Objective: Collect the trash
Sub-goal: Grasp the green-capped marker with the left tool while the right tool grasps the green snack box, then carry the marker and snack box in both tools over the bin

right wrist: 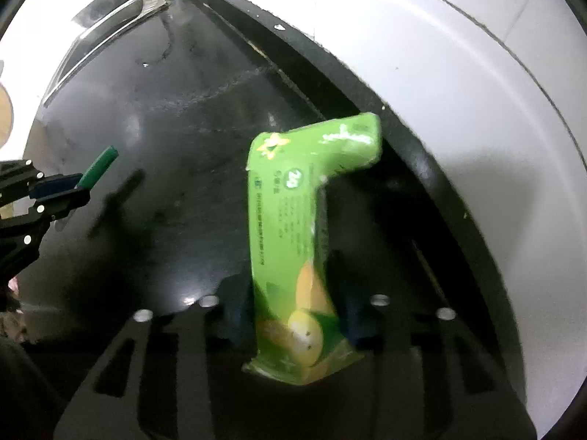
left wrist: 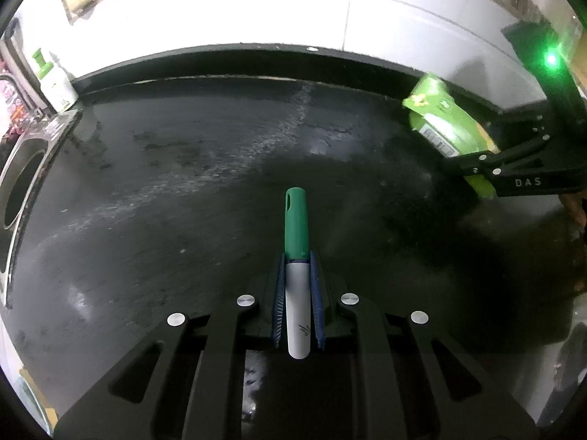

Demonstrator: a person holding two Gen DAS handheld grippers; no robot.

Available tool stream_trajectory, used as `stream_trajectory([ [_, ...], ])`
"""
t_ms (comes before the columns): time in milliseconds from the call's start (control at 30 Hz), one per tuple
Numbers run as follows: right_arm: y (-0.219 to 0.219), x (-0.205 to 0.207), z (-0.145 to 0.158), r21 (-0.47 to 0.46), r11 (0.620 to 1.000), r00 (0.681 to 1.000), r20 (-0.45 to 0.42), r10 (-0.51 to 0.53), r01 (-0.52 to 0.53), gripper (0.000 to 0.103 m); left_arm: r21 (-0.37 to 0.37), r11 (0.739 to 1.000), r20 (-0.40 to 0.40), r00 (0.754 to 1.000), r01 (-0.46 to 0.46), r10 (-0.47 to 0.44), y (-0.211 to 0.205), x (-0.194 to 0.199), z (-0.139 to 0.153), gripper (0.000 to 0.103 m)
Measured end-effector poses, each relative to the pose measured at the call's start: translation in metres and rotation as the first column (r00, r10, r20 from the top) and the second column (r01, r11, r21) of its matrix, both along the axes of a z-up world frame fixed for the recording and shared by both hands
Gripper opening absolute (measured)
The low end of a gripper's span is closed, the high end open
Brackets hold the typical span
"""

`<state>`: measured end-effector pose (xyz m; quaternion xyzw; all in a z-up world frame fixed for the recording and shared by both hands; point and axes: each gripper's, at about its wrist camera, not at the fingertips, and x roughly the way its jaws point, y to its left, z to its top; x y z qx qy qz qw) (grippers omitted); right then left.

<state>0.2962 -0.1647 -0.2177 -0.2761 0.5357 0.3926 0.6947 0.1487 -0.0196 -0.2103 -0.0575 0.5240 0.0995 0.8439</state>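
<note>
**Operator:** Describe the surface and the load state.

**Technician:** The dark, glossy stone worktop (left wrist: 183,168) runs to a white tiled wall at the far side; a steel sink (left wrist: 22,179) sits at its left edge. The left claw (left wrist: 298,267) is clenched on a white-barrelled marker with a green cap (left wrist: 296,253), the cap pointing far, clear of the pads. The right claw (right wrist: 293,315) is clamped on a green, crumpled plastic snack wrapper (right wrist: 290,227), held above the worktop near the wall.

**Operator:** Failure modes?

**Technician:** Three are likely. The marker is smooth and round; a loosened grip or a tilt downward could let it slide out along the pads. The wrapper is limp film; its bent far end may snag on a bin rim or pull free. Both claws are near each other, so a crossing move risks collision.

**Operator:** Legible markings?

**Technician:** "DAS" on the right claw body. The wrapper carries a barcode, a round badge reading roughly "24", and small print too blurred to read. The marker barrel bears a small, unreadable mark.
</note>
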Motion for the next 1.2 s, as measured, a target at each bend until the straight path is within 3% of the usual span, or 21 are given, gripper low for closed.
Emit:
stream_trajectory([
  [200,-0.017,-0.037,0.032,0.060,0.988,0.990,-0.011,-0.142,0.143,0.035,0.004,1.000,0.023,1.000,-0.011,0.011,0.006,-0.025,0.023,0.013],
  [467,-0.025,-0.159,0.076,0.129,0.969,0.977,0.009,-0.212,0.209,0.035,0.024,1.000,0.040,0.999,0.001,-0.002,-0.001,-0.085,0.048,0.013],
  [633,-0.016,-0.212,0.083,0.136,0.972,0.981,0.006,-0.192,0.190,0.035,0.024,1.000,0.036,0.999,0.008,-0.008,0.002,-0.126,0.053,0.013],
  [933,0.042,-0.261,0.093,0.151,0.981,0.991,0.018,-0.130,0.126,0.035,0.033,0.999,0.057,0.998,-0.029,0.027,0.031,-0.188,0.065,0.013],
  [1200,0.134,-0.317,0.102,0.176,0.983,0.999,0.011,0.052,-0.053,0.035,0.028,0.979,0.086,0.976,-0.202,0.199,0.096,-0.261,0.075,0.013],
])
